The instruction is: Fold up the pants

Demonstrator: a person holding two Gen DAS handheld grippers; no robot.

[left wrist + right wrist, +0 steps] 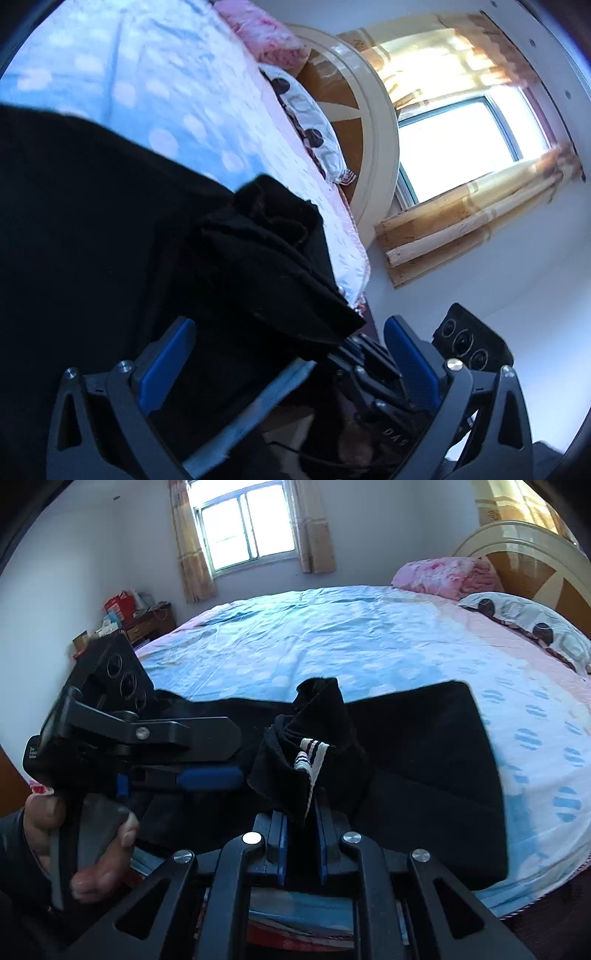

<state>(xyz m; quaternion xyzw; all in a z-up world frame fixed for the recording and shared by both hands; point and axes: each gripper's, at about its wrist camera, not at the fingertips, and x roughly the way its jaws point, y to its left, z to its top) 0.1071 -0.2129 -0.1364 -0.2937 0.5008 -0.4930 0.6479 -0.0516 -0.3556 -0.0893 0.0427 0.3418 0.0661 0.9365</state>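
Note:
Black pants (424,760) lie flat across the near side of the bed, partly folded. My right gripper (302,825) is shut on a raised bunch of the black cloth with a striped white tag (308,755). My left gripper (221,753) shows from the side in the right wrist view, just left of that bunch. In the left wrist view my left gripper (288,347) has its jaws wide apart with the black pants (110,240) draped between and over them, and the right gripper's body (373,369) shows close by.
The bed (332,642) has a blue and pink dotted sheet, a pink blanket (443,572) and a patterned pillow (524,624) by the headboard (524,550). A cluttered bedside table (147,620) stands at the far left under the window (247,524).

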